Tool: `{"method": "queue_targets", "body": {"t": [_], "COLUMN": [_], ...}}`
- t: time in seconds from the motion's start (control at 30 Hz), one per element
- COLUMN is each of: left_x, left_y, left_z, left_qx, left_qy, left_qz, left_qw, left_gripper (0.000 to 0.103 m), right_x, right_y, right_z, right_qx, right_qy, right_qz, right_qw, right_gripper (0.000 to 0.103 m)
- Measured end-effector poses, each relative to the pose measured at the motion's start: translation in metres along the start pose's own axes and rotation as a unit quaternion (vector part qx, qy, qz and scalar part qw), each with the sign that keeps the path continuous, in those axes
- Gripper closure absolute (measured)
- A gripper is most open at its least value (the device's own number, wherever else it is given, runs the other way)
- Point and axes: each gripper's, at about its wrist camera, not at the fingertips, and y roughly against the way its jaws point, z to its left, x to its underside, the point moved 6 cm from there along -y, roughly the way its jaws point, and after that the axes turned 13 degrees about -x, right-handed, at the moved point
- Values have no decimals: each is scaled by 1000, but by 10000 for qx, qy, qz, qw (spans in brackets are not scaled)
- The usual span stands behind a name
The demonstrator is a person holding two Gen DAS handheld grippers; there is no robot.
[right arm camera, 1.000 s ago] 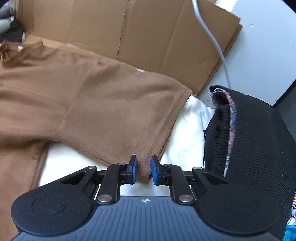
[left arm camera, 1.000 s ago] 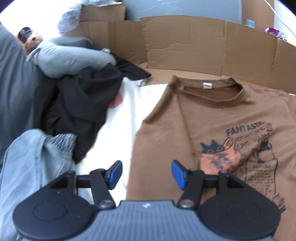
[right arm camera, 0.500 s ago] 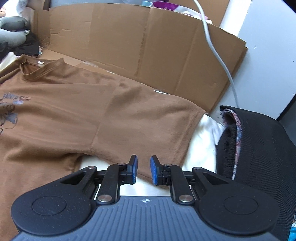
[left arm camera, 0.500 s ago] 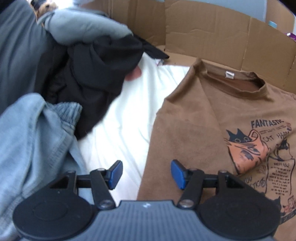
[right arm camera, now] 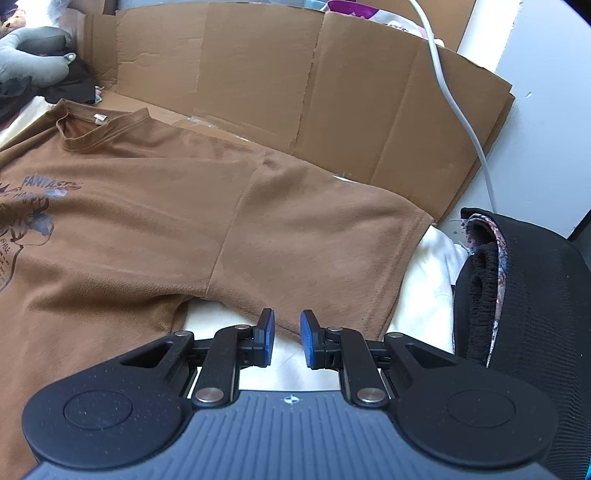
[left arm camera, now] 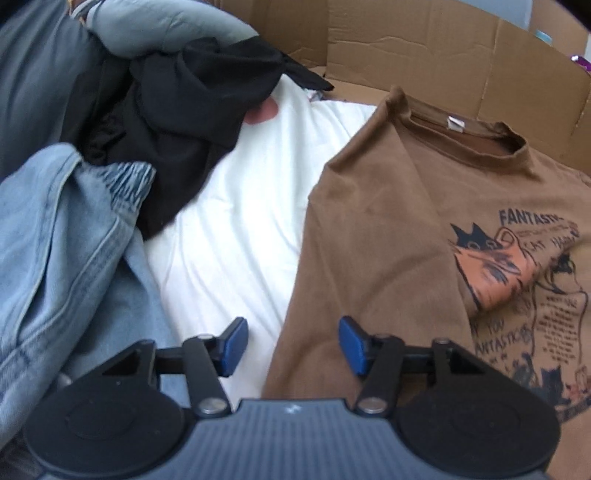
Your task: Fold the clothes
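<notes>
A: What sits closest to the left gripper (left arm camera: 291,345)?

B: Its jaws are spread wide with nothing between them. They hang over the left side edge of the brown T-shirt (left arm camera: 388,229), where that edge meets the white sheet (left arm camera: 236,236).

A: And the right gripper (right arm camera: 287,339)?

B: Its blue pads (right arm camera: 309,338) stand a narrow gap apart, released, gripping nothing. Just ahead of them lies the lower edge of the shirt's sleeve (right arm camera: 317,247), spread flat, with white sheet showing under its hem.

A: Where is the shirt as a whole?

B: It lies face up and flat on the sheet, the cat print (left arm camera: 495,269) showing, collar (left arm camera: 469,136) toward the far side with a small white label inside.

A: What is around it?

B: To the left, light blue denim (left arm camera: 62,251) lies near the gripper, with a black garment (left arm camera: 184,122) beyond it and a grey one (left arm camera: 166,26) on top. To the right there is a black ribbed garment (right arm camera: 535,302). Farthest back, a cardboard wall (right arm camera: 295,74) rises behind the collar, and a white cable (right arm camera: 458,107) hangs across it.
</notes>
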Motion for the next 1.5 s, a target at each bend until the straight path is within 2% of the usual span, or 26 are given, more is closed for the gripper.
{"method": "queue_targets", "body": {"t": [0.1, 0.13, 0.2, 0.33, 0.53, 0.7, 1.0, 1.5], "left_x": [5, 6, 6, -6, -42, -85, -144, -197], "left_y": [-2, -2, -3, 14, 46, 68, 86, 34], "left_z": [5, 4, 0, -1, 11, 30, 55, 72], "left_qx": [201, 204, 212, 82, -95, -397, -955, -1563], "left_qy": [124, 96, -70, -312, -709, -1149, -1751, -2064], "left_qz": [75, 102, 239, 50, -316, -657, -981, -663], "left_qw": [9997, 9997, 9995, 9995, 9969, 9904, 9750, 9636], "left_gripper": [60, 78, 100, 101, 101, 102, 102, 101], "right_x": [2, 2, 2, -4, -22, -33, -36, -32], "right_y": [-1, -1, -1, 6, 18, 23, 21, 18], "right_z": [3, 4, 8, 12, 21, 32, 43, 50], "right_qx": [-51, -65, -92, -123, -218, -274, -371, -457], "right_qy": [17, 33, 67, 111, 158, 319, 441, 528], "right_qz": [29, 27, 18, -100, -308, -414, -360, -304], "right_qw": [10000, 10000, 9999, 9998, 9992, 9983, 9977, 9971], "right_gripper": [82, 82, 82, 82, 82, 82, 82, 82]}}
